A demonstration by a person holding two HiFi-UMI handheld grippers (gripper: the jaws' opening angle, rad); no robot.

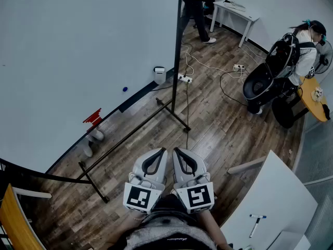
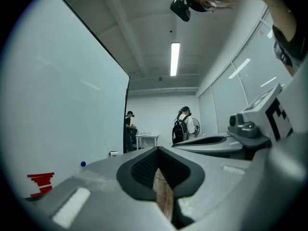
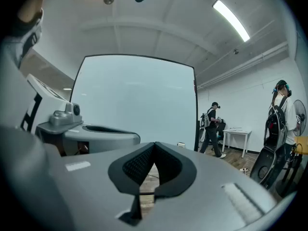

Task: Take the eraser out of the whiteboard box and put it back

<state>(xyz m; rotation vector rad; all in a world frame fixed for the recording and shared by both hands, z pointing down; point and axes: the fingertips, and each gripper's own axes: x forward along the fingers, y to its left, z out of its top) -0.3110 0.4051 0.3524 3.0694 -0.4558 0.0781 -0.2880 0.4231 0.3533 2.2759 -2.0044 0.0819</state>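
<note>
A large whiteboard (image 1: 78, 51) on a black stand fills the left of the head view. Low on it sit a small red object (image 1: 93, 117) and a blue dot (image 1: 125, 89); both also show in the left gripper view, the red object (image 2: 41, 184) at the far left. A small white box (image 1: 159, 74) sits by the board's lower corner. I cannot make out an eraser. My left gripper (image 1: 162, 150) and right gripper (image 1: 176, 150) are held side by side, close to my body and level, well short of the board. Both are shut and hold nothing.
The stand's black pole (image 1: 177, 51) and floor legs (image 1: 130, 134) cross the wooden floor ahead. Cables and a power strip (image 1: 184, 78) lie beyond. A white table (image 1: 276, 202) with a marker (image 1: 256, 223) is at lower right. One person (image 1: 200, 4) stands far back, another (image 1: 302, 51) at right.
</note>
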